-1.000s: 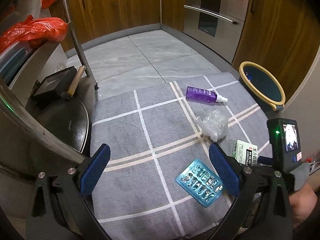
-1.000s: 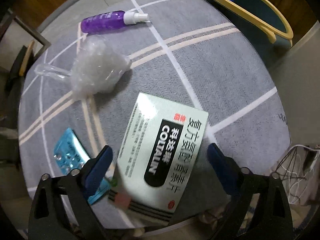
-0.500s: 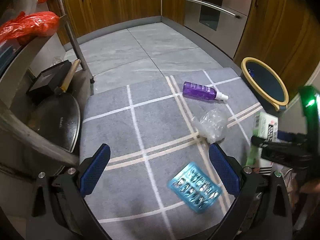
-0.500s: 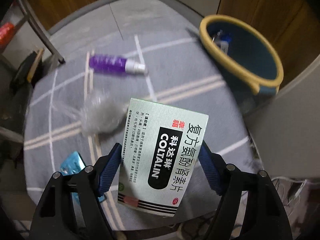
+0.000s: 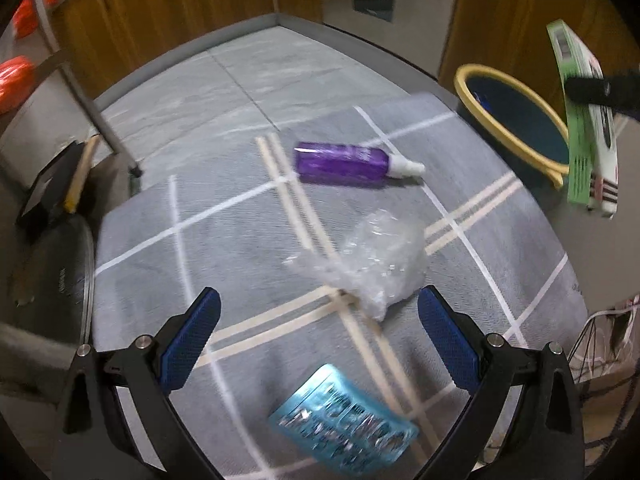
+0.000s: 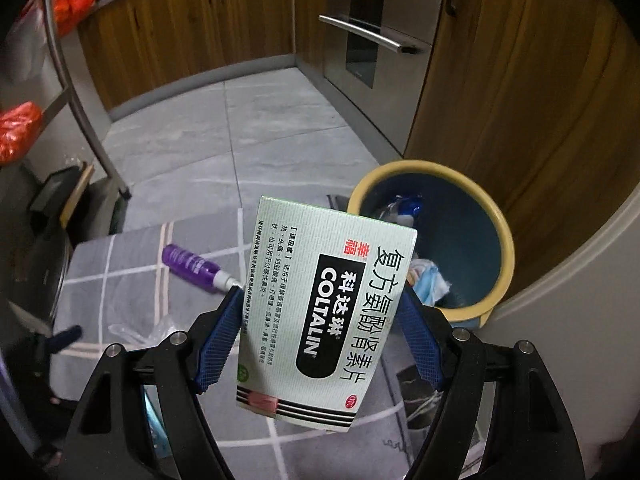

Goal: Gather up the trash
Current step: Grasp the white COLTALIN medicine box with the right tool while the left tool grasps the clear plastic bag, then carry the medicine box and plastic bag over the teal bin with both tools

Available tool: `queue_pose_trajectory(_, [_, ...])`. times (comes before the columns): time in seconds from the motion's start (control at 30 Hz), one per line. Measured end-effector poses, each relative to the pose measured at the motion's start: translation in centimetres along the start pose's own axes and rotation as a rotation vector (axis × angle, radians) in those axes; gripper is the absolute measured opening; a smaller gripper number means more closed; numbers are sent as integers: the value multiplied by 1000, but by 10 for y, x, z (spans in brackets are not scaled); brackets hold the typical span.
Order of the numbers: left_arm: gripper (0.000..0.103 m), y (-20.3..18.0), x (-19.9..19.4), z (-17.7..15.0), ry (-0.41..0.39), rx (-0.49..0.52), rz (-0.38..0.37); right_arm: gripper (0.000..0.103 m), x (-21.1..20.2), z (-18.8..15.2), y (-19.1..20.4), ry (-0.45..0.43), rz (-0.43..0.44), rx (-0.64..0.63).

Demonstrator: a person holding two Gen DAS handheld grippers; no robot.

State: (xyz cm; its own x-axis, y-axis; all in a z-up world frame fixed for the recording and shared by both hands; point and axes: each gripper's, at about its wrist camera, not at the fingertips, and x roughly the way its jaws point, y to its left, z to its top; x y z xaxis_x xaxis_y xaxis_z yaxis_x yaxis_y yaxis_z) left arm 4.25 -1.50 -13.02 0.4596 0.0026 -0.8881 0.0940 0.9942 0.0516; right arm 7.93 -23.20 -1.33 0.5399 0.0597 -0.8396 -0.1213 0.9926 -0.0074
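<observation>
From the left wrist, the left gripper [image 5: 318,330] hangs spread and empty above the grey mat [image 5: 248,248], blister pack [image 5: 344,436] just below it, while from the right wrist the right gripper [image 6: 320,340] pinches the medicine box [image 6: 320,316] upright, in front of the yellow-rimmed bin [image 6: 500,236].

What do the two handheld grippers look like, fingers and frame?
Both match: the left gripper and right gripper have matte black angular plastic arms with silver pivot bolts. The fingers carry flat blue pads with a fine cross-hatched texture. No cables, markings or sleeves show.
</observation>
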Motion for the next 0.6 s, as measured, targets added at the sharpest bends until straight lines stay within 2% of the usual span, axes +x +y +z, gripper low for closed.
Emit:
queue_pose_trajectory(0.13, [97, -16, 19, 4, 11, 49, -21, 76, 13, -3, -7, 56, 78, 64])
queue_pose_trajectory(0.2, [97, -25, 29, 6, 19, 80, -33, 76, 15, -2, -5, 56, 94, 43])
queue_pose_trajectory(0.23, [92, -27, 32, 7, 21, 90, -35, 76, 15, -2, -4, 55, 102, 37])
queue_pose_trajectory(0.27, [86, -29, 34, 8, 23, 99, -40, 76, 16, -2, -4, 58, 110, 37])
queue_pose_trajectory(0.33, [49, -34, 41, 9, 51, 113, -78, 76, 17, -3, -6, 66, 117, 40])
queue_pose_trajectory(0.43, [30, -34, 42, 9, 56, 110, -108, 76, 15, -2, -8, 62, 112, 37])
queue_pose_trajectory(0.53, [20, -30, 35, 11, 37, 89, -119, 76, 13, 0, -11, 53, 108, 42])
queue_pose_trajectory(0.6, [19, -28, 27, 13, 16, 73, -129, 76, 11, 0, -14, 49, 111, 54])
